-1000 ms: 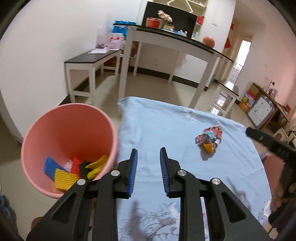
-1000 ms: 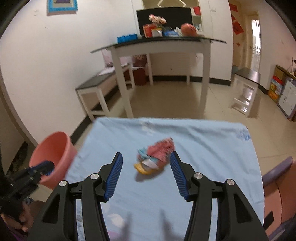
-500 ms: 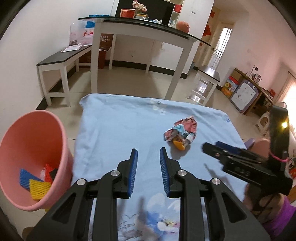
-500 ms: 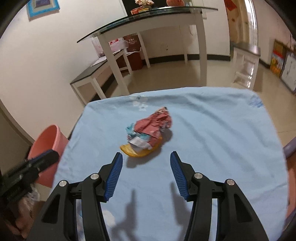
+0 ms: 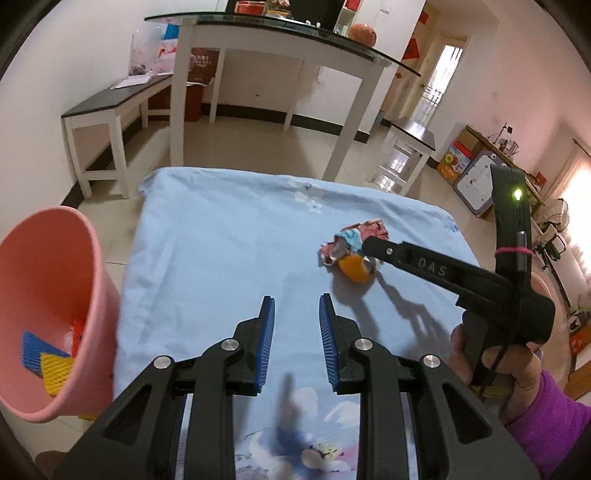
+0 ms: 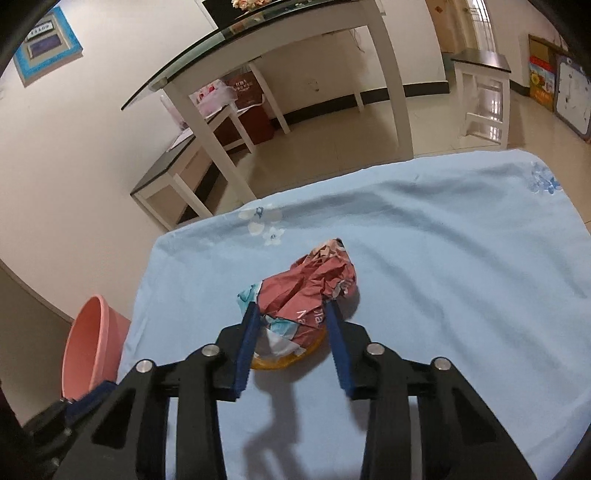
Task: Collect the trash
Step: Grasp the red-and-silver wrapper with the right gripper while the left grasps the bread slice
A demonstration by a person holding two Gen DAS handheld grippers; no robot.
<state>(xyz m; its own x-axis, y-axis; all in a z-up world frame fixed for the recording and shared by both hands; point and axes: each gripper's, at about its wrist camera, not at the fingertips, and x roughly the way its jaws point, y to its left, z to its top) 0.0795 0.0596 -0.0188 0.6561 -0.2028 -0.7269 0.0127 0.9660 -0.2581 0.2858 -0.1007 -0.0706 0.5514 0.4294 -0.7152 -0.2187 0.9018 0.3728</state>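
A crumpled red and blue wrapper (image 6: 310, 291) lies on an orange peel (image 6: 288, 360) on the blue cloth; both show in the left wrist view, the wrapper (image 5: 351, 240) above the peel (image 5: 354, 267). My right gripper (image 6: 290, 308) is closed around the wrapper, its pads touching both sides; it reaches in from the right in the left wrist view (image 5: 369, 245). My left gripper (image 5: 296, 306) is open and empty over the cloth, beside the pink bin (image 5: 48, 295).
The pink bin (image 6: 88, 347) sits off the table's left edge and holds blue, yellow and red foam nets (image 5: 51, 354). The blue tablecloth (image 5: 221, 229) covers the table. A glass-topped table (image 5: 288, 33), a bench (image 5: 110, 107) and a stool (image 5: 406, 147) stand beyond.
My right gripper moved forward and down onto the wrapper and narrowed its jaws around it. My left gripper swung slightly right, so the bin slid toward the left edge.
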